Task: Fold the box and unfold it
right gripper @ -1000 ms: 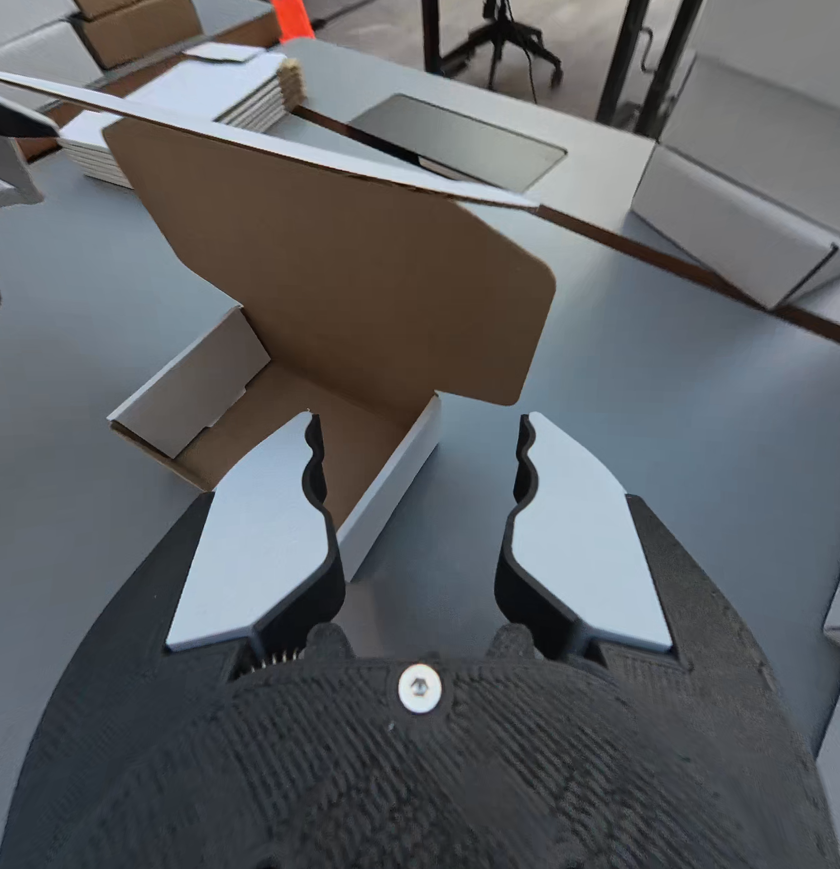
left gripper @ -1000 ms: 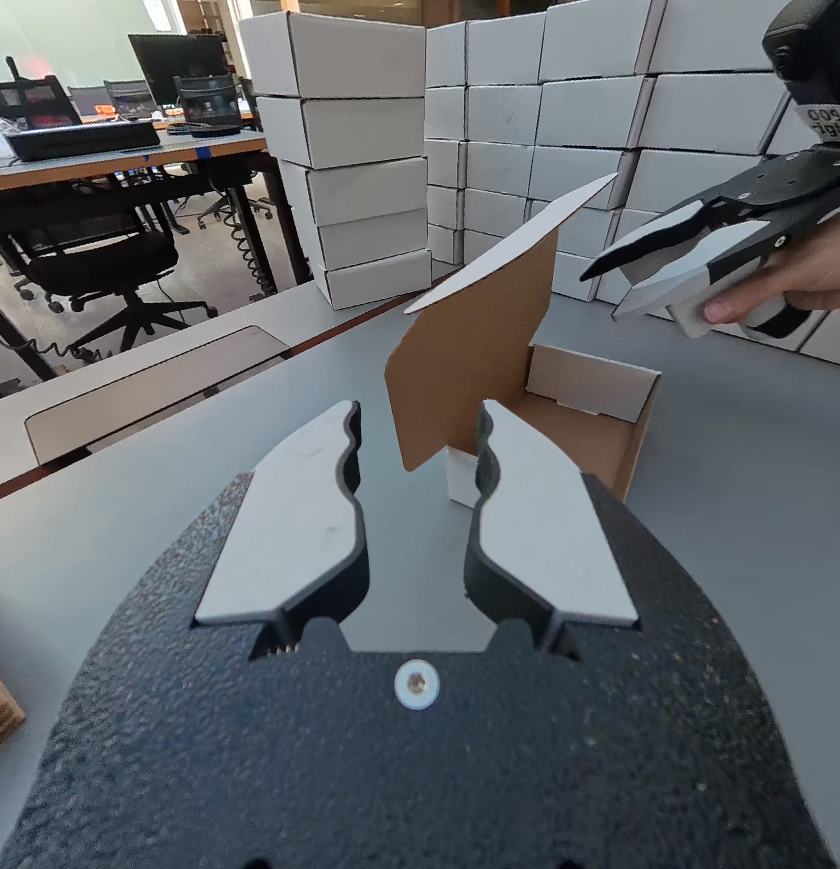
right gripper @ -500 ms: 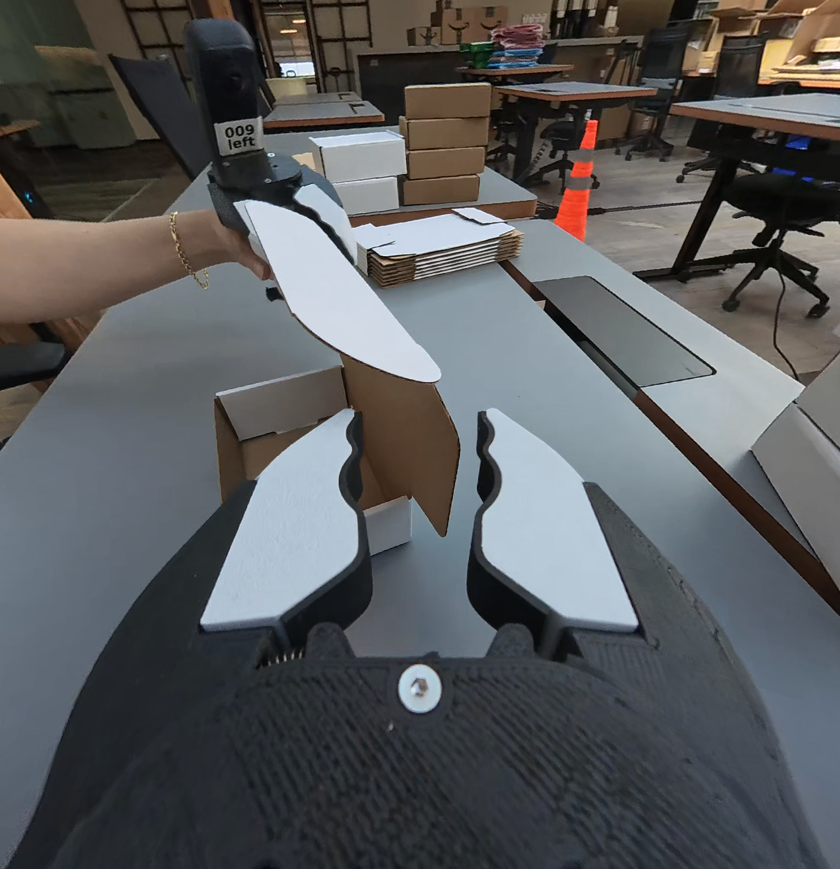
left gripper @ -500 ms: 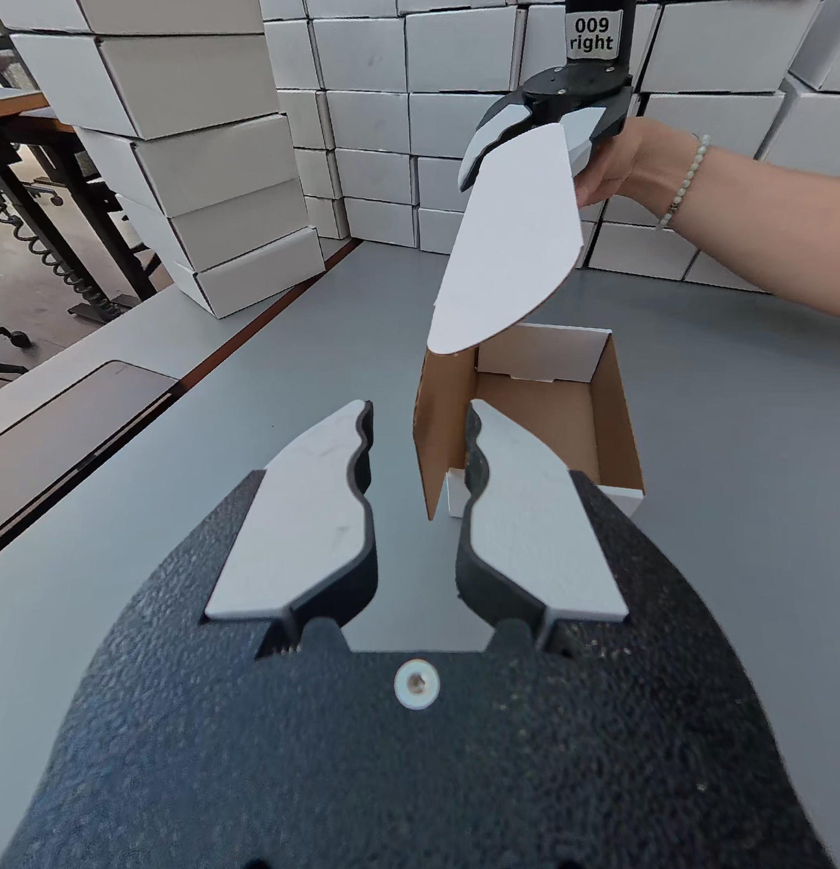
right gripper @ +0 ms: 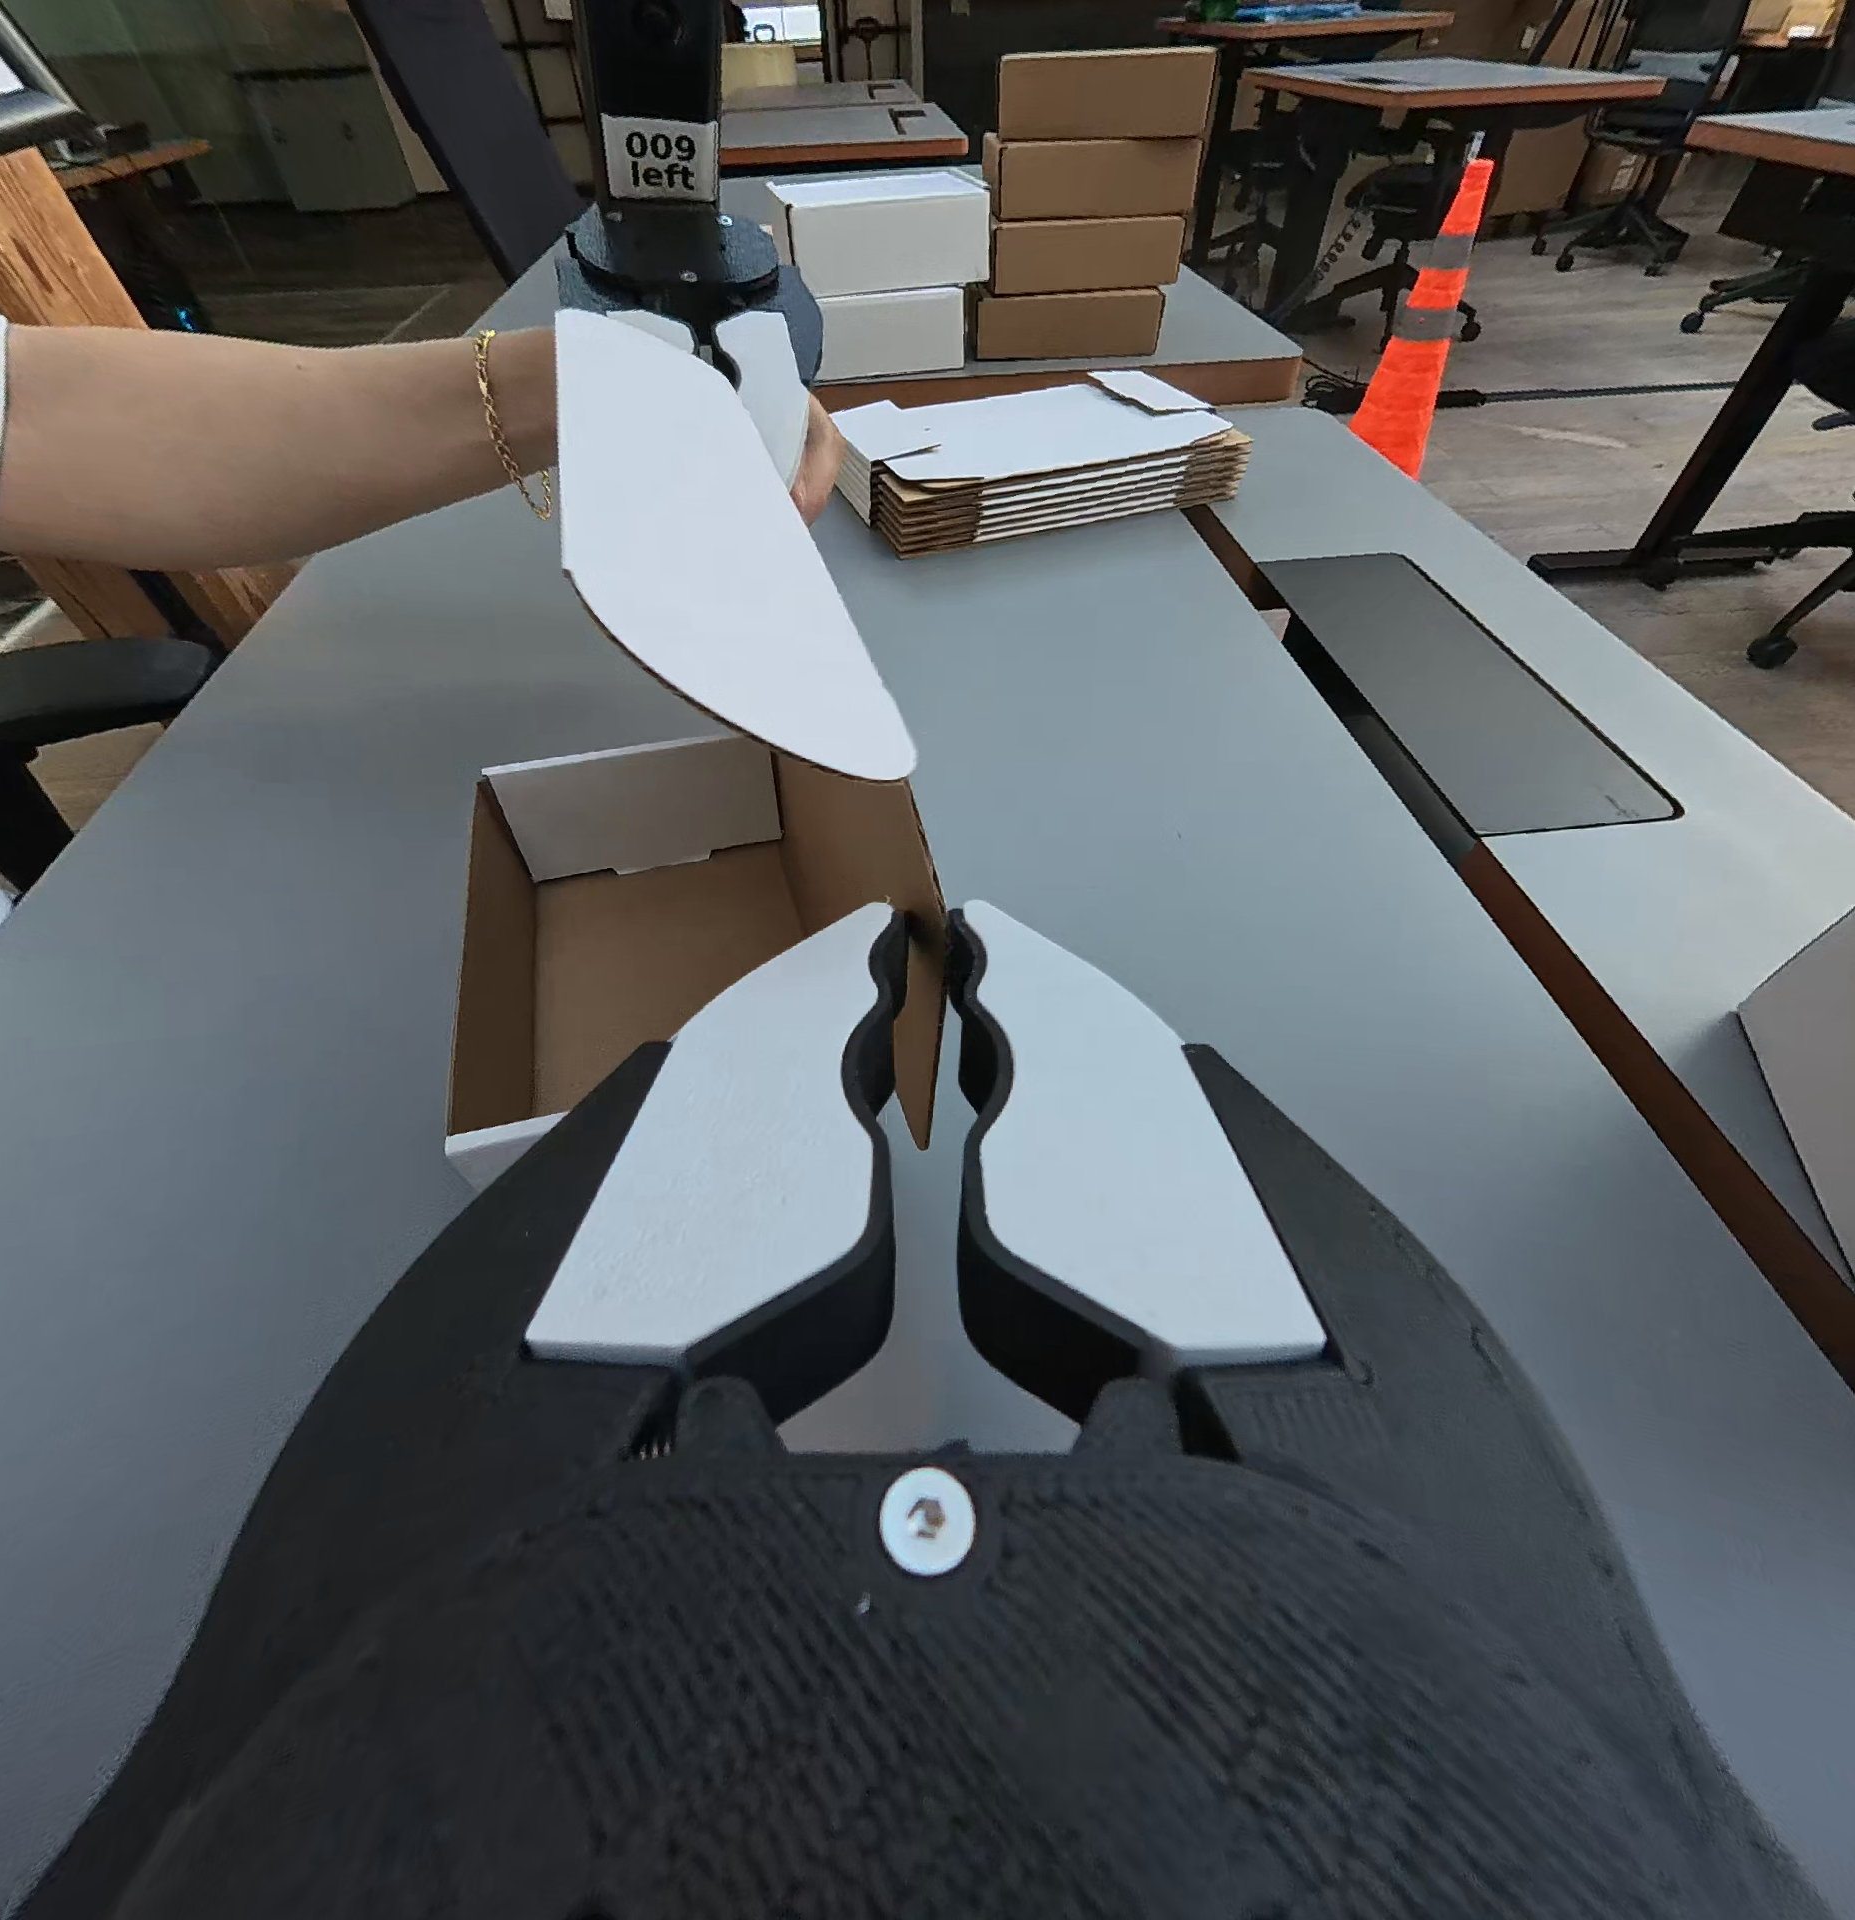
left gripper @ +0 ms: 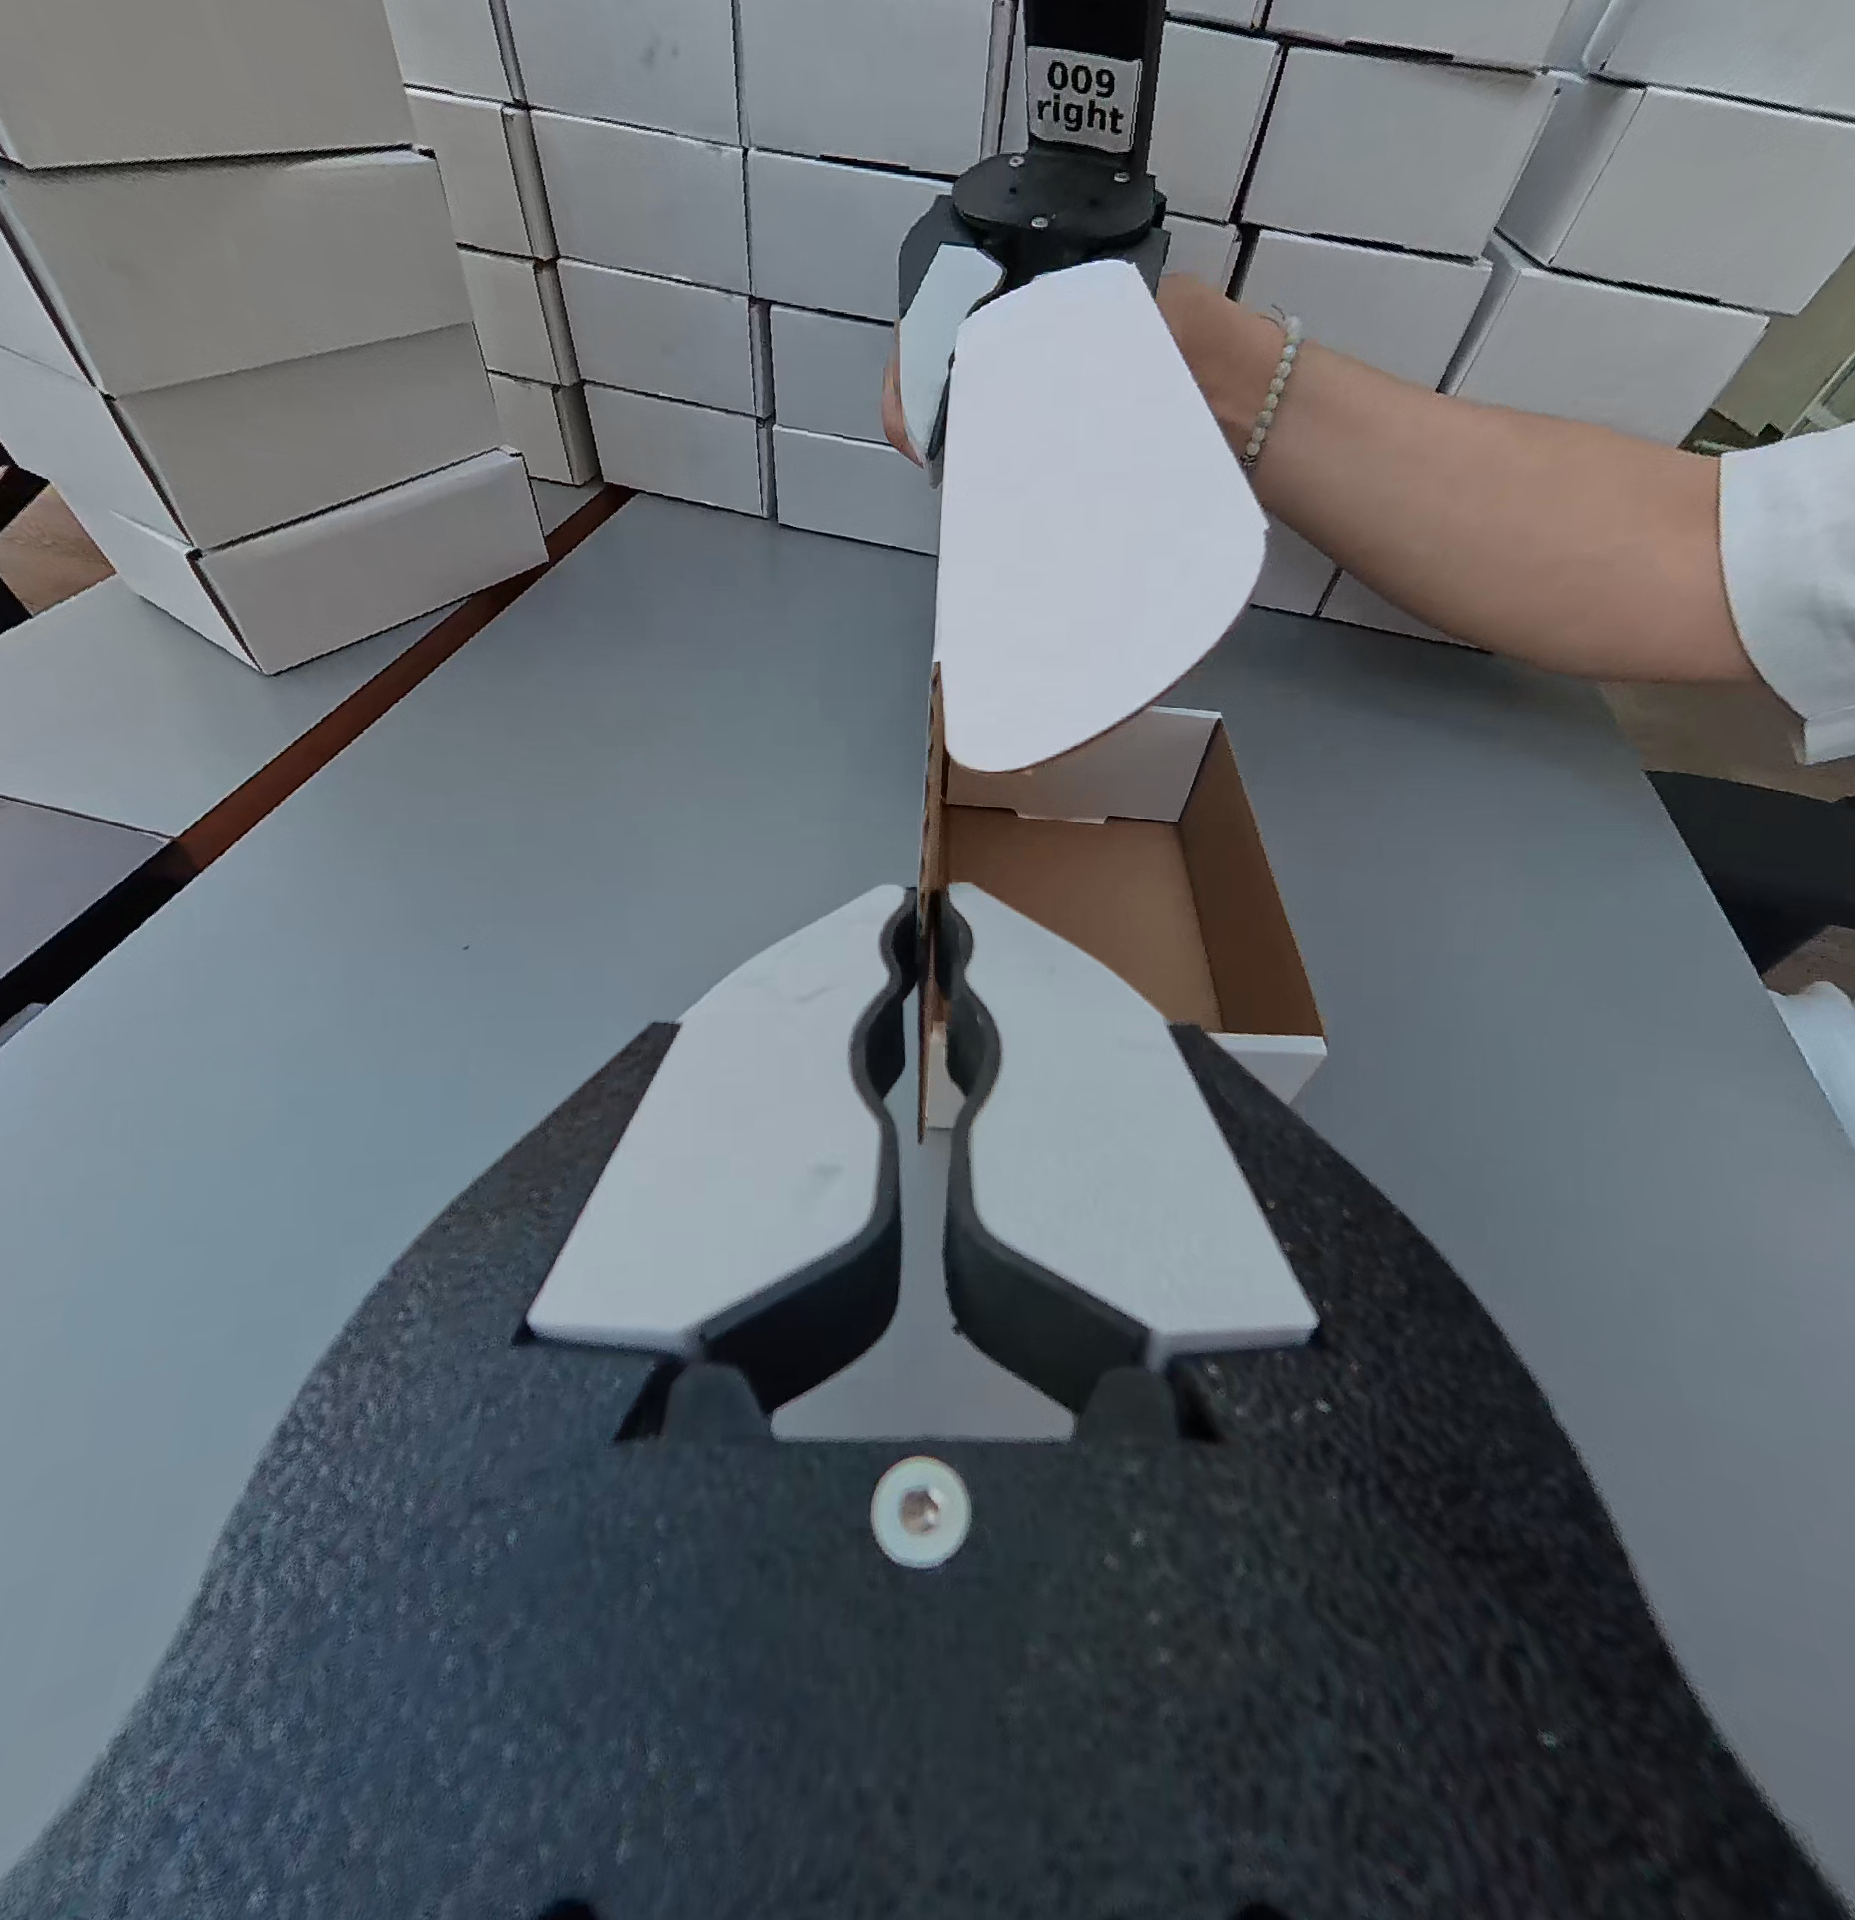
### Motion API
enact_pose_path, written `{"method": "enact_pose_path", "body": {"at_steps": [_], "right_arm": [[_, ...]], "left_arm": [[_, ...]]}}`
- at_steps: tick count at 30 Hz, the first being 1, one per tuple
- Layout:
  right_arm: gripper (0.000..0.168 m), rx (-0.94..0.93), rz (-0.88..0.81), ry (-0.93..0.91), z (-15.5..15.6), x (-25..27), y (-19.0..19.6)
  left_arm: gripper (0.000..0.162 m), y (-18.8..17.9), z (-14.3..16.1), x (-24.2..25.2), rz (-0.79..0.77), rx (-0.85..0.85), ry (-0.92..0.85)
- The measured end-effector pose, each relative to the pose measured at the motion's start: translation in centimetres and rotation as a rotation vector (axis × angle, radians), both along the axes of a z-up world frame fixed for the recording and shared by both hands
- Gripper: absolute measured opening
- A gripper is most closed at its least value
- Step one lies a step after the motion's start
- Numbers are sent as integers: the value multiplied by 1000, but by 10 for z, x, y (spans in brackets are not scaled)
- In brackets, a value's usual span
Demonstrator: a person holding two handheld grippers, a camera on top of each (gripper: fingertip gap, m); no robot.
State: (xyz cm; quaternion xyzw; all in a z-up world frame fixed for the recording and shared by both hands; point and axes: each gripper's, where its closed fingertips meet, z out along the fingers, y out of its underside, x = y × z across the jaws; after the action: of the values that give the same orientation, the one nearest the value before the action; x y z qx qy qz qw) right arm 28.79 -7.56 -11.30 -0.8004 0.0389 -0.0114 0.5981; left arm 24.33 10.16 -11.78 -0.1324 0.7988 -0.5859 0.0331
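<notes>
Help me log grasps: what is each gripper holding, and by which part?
Both hold the box: left gripper and right gripper pinch opposite ends of its raised lid.

The box (left gripper: pixel 1110 914) was matt corrugated cardboard, white outside, brown inside; the table (left gripper: pixel 487 831) was smooth matt grey.

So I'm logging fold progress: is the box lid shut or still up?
Still up. The lid stands raised above the open box, its brown inside bare; both the left gripper and right gripper pinch its side flaps.
</notes>
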Motion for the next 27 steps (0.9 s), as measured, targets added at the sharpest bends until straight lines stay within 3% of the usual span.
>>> {"method": "enact_pose_path", "body": {"at_steps": [6,13,18,23,27], "right_arm": [[3,12,14,-37,8,-2,5],[2,-3,-242,-37,9,21,22],[2,-3,-461,-95,8,33,39],[2,171,-683,25,14,37,57],[3,199,-812,23,3,32,78]], "left_arm": [[2,7,3,8,26,40,-33],[2,22,5,30,234,84,-38],[2,35,4,51,580,133,-57],[2,44,3,58,908,124,-54],[2,53,-1,62,1153,163,-61]]}}
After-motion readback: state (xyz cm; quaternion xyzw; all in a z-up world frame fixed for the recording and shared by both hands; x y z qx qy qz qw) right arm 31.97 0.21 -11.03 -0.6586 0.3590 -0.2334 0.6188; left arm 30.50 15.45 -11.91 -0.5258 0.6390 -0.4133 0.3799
